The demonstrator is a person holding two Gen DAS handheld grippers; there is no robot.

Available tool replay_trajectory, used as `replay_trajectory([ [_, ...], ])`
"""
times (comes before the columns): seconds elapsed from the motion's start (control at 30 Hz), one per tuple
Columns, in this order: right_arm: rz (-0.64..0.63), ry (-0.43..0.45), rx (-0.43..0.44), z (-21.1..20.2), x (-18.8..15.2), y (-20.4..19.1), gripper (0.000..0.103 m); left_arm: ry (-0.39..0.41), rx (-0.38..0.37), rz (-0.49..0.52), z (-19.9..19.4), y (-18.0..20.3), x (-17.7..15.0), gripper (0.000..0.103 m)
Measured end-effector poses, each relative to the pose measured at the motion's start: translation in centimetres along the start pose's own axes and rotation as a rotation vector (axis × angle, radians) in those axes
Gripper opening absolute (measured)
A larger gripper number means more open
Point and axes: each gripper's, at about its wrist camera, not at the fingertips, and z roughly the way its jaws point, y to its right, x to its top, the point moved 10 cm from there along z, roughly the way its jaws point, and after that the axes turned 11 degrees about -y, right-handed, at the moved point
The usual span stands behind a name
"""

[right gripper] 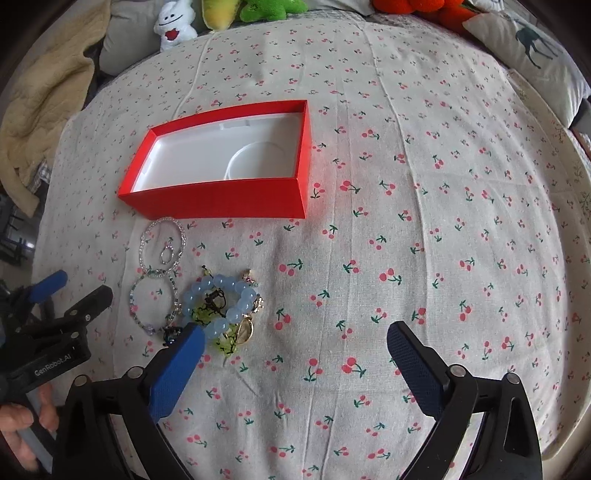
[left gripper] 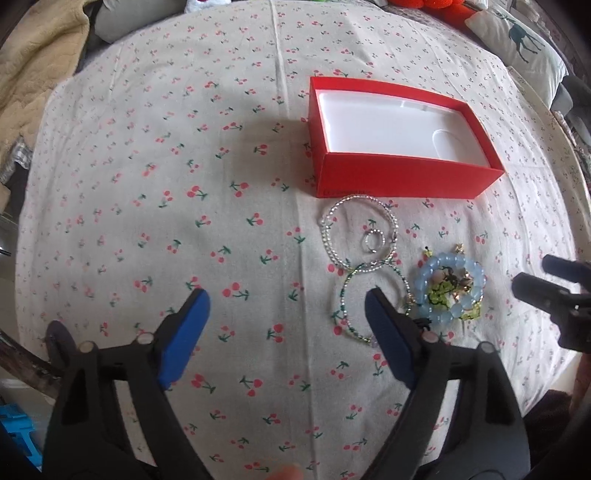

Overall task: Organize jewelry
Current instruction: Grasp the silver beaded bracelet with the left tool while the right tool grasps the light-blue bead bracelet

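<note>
A red box [left gripper: 402, 177] [right gripper: 221, 201] with a bare white insert stands open on the cherry-print cloth. In front of it lie a clear bead bracelet [left gripper: 325, 232] [right gripper: 144, 240], a small ring [left gripper: 364, 242] [right gripper: 162, 256], a green bead bracelet [left gripper: 341, 295] [right gripper: 133, 299] and a pale blue bead bracelet [left gripper: 428, 273] [right gripper: 240, 306] heaped with yellow-green charms and a gold pendant [right gripper: 244, 330]. My left gripper [left gripper: 288, 295] [right gripper: 84, 284] is open, its right finger over the green bracelet. My right gripper [right gripper: 295, 330] [left gripper: 535, 273] is open, its left finger at the blue heap's near edge. Neither holds anything.
The cherry-print cloth [right gripper: 406, 258] covers a bed. Plush toys [right gripper: 173, 26] line the far edge, a deer-print pillow [right gripper: 532, 48] lies at the back right and a beige blanket [right gripper: 40, 96] at the left. A person's hand [right gripper: 22, 424] holds the left gripper's handle.
</note>
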Motion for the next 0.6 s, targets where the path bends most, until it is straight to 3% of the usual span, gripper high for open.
replay_trajectory([
  [0.07,0.017,-0.040,0.090,0.7,0.5,-0.4,0.074,-0.018,-0.098,-0.004,0.5,0.8,0.5,0.072],
  [0.1,0.025,-0.042,0.119,0.8,0.9,-0.6,0.072,-0.019,-0.117,-0.008,0.6,1.1,0.7,0.068],
  [0.2,0.030,-0.047,0.151,1.2,1.5,-1.1,0.062,-0.029,-0.144,-0.002,1.2,1.7,1.3,0.056],
  [0.37,0.018,-0.075,0.182,1.9,2.0,-2.2,0.031,-0.059,-0.164,-0.022,2.6,1.8,2.3,0.037],
  [0.47,0.013,-0.083,0.200,2.3,2.3,-2.8,0.021,-0.063,-0.150,-0.028,3.1,1.5,2.9,0.030],
  [0.6,0.014,-0.113,0.236,2.9,2.3,-3.5,0.018,-0.058,-0.150,-0.044,3.3,1.4,3.3,0.025],
])
